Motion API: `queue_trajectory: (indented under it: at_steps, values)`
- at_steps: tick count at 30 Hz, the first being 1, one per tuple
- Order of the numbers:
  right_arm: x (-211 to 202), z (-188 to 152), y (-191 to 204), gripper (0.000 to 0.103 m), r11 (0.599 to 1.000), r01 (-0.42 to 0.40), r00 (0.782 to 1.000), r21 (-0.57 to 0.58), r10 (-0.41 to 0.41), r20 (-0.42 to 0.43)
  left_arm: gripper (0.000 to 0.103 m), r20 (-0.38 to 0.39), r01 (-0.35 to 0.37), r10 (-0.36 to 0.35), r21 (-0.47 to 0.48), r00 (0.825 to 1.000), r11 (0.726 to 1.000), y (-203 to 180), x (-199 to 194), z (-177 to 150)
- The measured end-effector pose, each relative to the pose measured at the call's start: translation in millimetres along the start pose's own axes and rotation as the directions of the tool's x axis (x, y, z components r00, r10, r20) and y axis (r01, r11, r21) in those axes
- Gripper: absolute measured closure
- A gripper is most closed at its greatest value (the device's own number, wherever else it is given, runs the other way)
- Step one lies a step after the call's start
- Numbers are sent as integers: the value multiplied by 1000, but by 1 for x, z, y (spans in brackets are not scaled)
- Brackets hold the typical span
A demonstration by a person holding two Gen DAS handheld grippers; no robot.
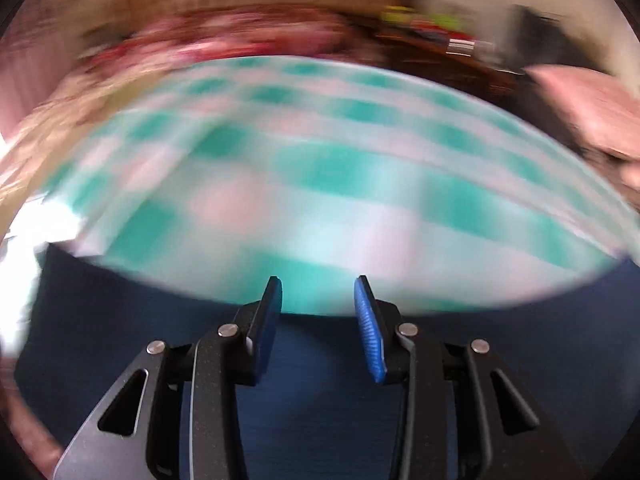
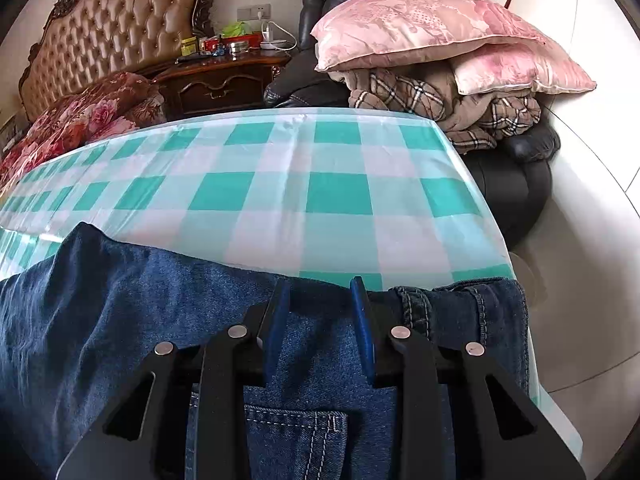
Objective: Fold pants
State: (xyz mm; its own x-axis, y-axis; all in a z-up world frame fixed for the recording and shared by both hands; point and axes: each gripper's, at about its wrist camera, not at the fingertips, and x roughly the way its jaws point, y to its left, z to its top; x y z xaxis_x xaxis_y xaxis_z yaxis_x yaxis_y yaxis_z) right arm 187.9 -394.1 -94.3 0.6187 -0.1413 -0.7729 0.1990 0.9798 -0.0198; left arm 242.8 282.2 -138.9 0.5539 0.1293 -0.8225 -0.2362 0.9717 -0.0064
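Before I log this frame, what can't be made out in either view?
- Left wrist view: motion blur smears the checked tablecloth and the room behind; the jeans show only as dark blue.
- Right wrist view: the right gripper covers part of the jeans; their legs are cut off by the lower and left edges.
- The bedside table items are too small to identify.

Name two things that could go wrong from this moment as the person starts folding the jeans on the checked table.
1. The jeans lie at the near right corner of the checked tablecloth; a pull could drag them, or the cloth, over the edge.
2. The left view is motion-blurred, so the left tongs, open, may close on a poor spot of denim.
3. The right tongs are open over the waistband and might pinch only one layer.
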Motion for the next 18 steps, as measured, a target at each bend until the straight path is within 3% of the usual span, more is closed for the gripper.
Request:
queue_trajectory:
  at_steps: [1,3,5,7,8,10,11,14,16,18]
  values:
    - [-7,0,1,72,1000,20,1000,11,-20,1,65,18,-46,47,-44,999,998,25,-5,4]
    - [-30,-3,11,60,998,53,998,-13,-53,44,67,60,-47,52,-78,997,996,52,-21,8]
    - [-46,-11,23,48,997,39,997,-68,-34,68,67,92,45,-42,-24,995,999,55,-39,2]
    - [-52,-24,34,46,994,58,997,-96,-53,53,66,63,136,-137,22,989,991,51,-38,-7]
    - [-53,-30,37,46,993,62,997,-99,-58,41,67,29,142,-142,23,989,990,53,-28,-11]
    - [-54,-38,38,44,994,73,997,-79,-71,23,68,-6,57,-57,-4,998,998,67,-12,-15]
    - [-55,-42,37,41,995,78,997,-62,-77,13,83,5,56,-56,-40,998,998,80,-11,-15]
    - [-61,-55,38,35,997,70,998,-32,-70,6,80,28,-106,112,-144,993,984,110,-24,-10]
    - [-61,-65,39,32,995,99,995,-30,-99,0,80,60,-74,86,-172,995,982,108,-37,-17]
    - [-59,-74,38,32,989,142,990,-31,-143,-22,80,83,-33,42,-99,996,995,84,-49,-24]
